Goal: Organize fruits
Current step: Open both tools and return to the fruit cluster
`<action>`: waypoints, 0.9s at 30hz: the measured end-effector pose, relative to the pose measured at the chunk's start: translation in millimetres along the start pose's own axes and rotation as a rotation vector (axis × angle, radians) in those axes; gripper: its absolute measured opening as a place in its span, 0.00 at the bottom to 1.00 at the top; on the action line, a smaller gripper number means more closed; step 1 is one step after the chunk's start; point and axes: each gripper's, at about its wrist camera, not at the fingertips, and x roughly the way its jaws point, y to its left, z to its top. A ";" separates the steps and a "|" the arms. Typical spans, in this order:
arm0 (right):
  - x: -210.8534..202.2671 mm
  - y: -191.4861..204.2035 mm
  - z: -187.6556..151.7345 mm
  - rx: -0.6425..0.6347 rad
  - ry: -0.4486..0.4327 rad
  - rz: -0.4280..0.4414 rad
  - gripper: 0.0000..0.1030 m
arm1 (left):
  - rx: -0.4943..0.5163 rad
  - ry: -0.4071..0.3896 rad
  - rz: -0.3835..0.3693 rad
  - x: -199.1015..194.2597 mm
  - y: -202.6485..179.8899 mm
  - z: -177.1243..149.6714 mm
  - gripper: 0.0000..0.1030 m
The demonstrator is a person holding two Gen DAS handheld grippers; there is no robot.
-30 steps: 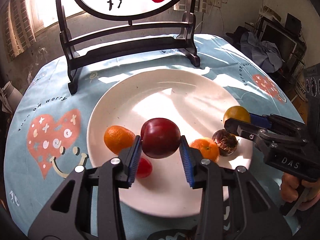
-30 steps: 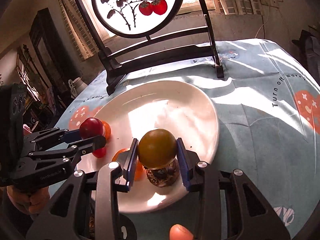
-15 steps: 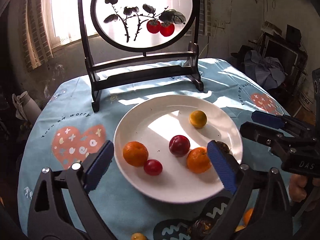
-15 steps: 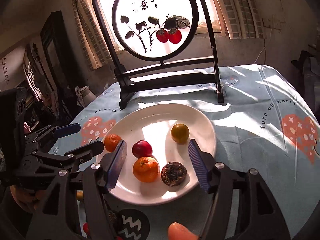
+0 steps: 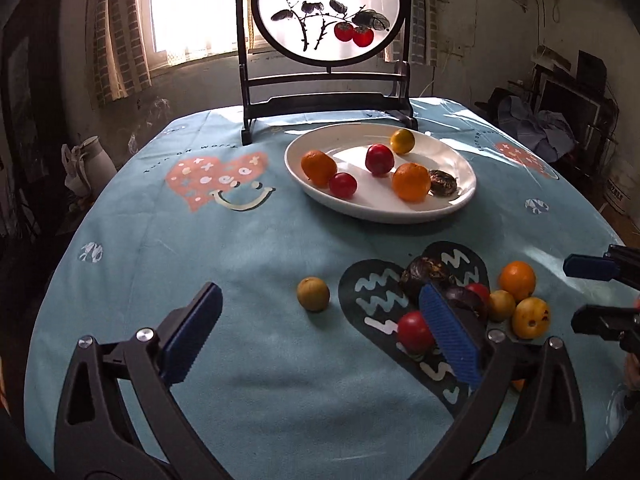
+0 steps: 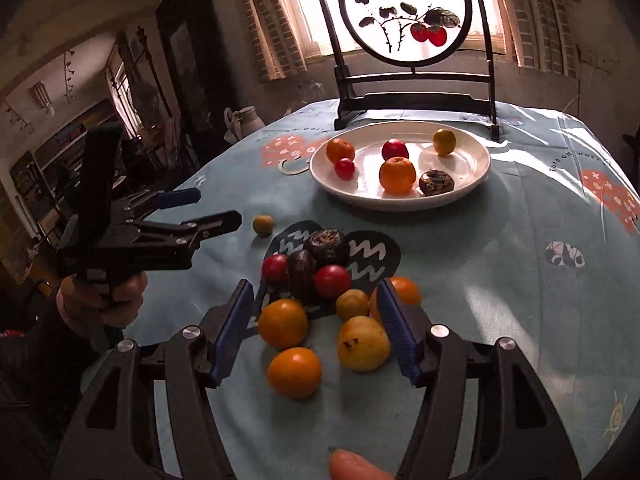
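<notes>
With both the left gripper (image 5: 320, 336) and the right gripper (image 6: 316, 330) spread wide and empty, short of the white plate (image 6: 476, 184), closing on the tight pile of loose fruit (image 6: 320, 300) risked nudging round neighbours rolling across the tablecloth (image 5: 260, 248).

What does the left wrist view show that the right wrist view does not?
Only the left wrist view shows the cluttered shelf at the right wall. Only the right wrist view shows the hand that holds the left gripper, and a dark cabinet. Both show the white plate with six fruits, the loose fruit pile and the painted screen.
</notes>
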 end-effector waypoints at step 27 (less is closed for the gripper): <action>35.5 17.7 -29.9 -0.132 0.204 -0.080 0.41 | 0.017 -0.011 0.031 -4.3 -1.6 -3.6 0.98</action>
